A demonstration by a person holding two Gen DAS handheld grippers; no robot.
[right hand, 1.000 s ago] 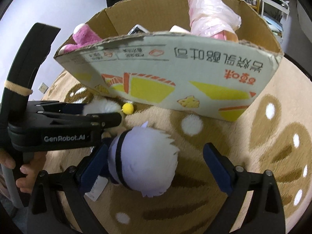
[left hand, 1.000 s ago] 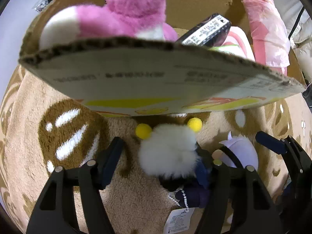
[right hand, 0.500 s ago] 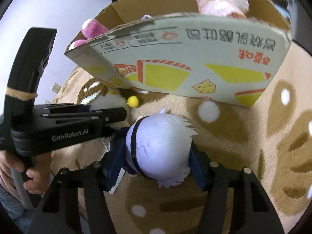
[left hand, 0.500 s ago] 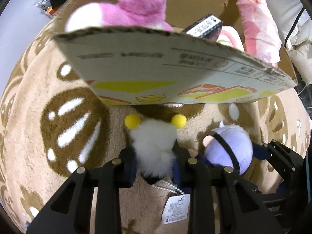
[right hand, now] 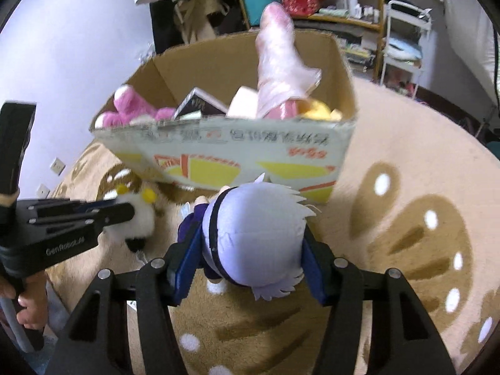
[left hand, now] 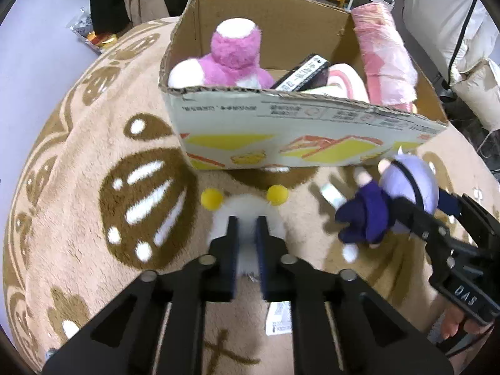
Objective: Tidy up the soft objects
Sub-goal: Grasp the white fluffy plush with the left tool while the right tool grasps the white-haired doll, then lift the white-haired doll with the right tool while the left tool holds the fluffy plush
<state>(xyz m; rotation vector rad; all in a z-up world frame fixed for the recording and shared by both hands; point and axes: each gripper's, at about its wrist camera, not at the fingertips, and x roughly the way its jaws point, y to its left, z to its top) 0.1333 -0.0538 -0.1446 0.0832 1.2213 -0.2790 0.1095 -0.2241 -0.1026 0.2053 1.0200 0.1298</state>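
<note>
Surface: round beige plush rug (left hand: pixel 78 187) with brown and white pattern; cluttered shelves and a pale wall behind. Cardboard box (left hand: pixel 281 134) stands on the rug, flaps open, near wall facing both cameras.

Box contents, left to right: pink plush (left hand: pixel 231 59) at the left end, a dark boxed item (left hand: pixel 301 75), a pink-and-white striped roll (left hand: pixel 343 81), a pink plastic-wrapped bundle (left hand: pixel 384 53) leaning over the right rim. Right wrist view also shows something yellow (right hand: pixel 318 111) at the far right; identity unclear.

Left gripper (left hand: pixel 247 237): jaws pinched almost fully together on the white fluffy toy (left hand: pixel 247 215) with two yellow pom-poms, fur squeezed between the pads. Toy is just short of the box's near wall, low over the rug. A paper tag (left hand: pixel 278 318) hangs below it.

Right gripper (right hand: pixel 250 259): jaws about half open, clamped on the head of the lavender-haired doll (right hand: pixel 253 237), its dark-clothed body hanging to the left. Doll is also in front of the near wall, below the rim.

Progress (judgement): several items stowed; these two are grasped, not yet boxed. No other loose soft items in view.

Clearance: both toys must rise above the near rim. Open room inside looks best in the centre-front and behind the pink plush; the right end is crowded by the bundle. The two grippers are near each other, so keep them apart going in.
</note>
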